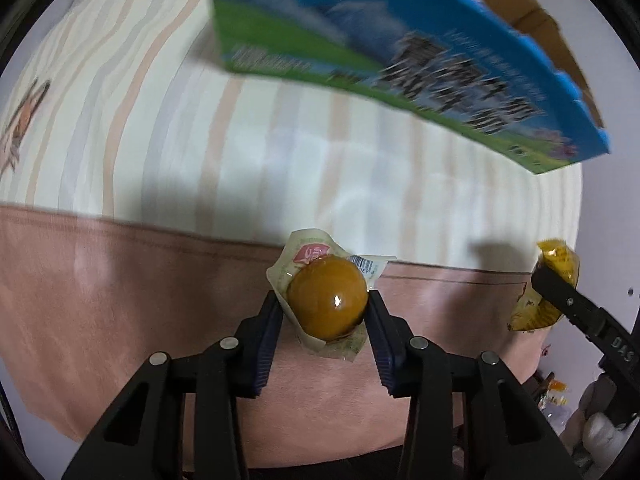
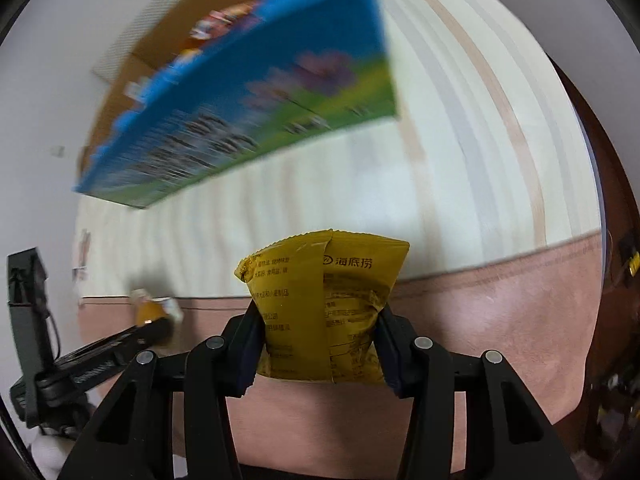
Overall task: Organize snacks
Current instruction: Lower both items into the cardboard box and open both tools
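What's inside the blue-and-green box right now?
Over the rim of the blue-and-green box, a few colourful snack wrappers show, blurred. Its printed wall hides everything lower, so contents and fill level cannot be told.

Bed (image 1: 280, 168) with striped cream sheet and pink band (image 1: 120, 300); 1 blue-green box (image 1: 360, 48) resting on it.

The yellow packet (image 2: 326, 308) between my right gripper's (image 2: 320, 344) fingers reads 海底捞; the blue box (image 2: 256, 120) beyond it is too blurred to read.
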Available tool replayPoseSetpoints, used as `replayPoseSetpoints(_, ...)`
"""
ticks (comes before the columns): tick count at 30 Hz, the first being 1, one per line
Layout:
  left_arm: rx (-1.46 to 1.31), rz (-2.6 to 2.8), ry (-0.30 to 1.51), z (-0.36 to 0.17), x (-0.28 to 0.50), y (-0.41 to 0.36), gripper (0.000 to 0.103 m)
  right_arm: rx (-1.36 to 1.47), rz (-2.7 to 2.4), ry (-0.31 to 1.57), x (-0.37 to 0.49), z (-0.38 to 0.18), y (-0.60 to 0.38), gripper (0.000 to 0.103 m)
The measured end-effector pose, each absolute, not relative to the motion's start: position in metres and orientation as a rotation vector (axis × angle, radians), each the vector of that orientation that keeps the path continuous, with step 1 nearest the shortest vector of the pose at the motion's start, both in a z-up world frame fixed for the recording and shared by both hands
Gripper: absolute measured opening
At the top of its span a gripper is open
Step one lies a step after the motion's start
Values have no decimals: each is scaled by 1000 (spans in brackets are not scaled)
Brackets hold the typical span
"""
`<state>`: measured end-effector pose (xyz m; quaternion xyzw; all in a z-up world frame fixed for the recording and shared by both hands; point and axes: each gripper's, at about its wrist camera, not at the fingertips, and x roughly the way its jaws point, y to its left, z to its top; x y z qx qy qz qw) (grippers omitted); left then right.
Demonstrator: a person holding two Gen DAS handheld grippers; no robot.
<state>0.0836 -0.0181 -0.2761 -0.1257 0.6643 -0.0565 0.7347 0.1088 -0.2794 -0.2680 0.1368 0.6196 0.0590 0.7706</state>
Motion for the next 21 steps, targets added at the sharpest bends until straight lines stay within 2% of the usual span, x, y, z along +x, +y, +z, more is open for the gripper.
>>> replayPoseSetpoints(3, -304, -145, 1481, -286, 91, -19, 42, 295, 152, 1329, 115, -258, -276, 52)
replayPoseSetpoints(5, -326, -136, 1517, -301, 96, -15, 48, 289, 151, 1333, 120, -258, -276, 52)
replayPoseSetpoints(11, -399, -118, 1615, -346, 105, -11, 49, 322, 137, 1375, 122, -277, -277, 52)
replayPoseSetpoints(21, -303, -85, 1527, -328, 107, -16, 45, 310, 151, 1396, 111, -293, -267, 52)
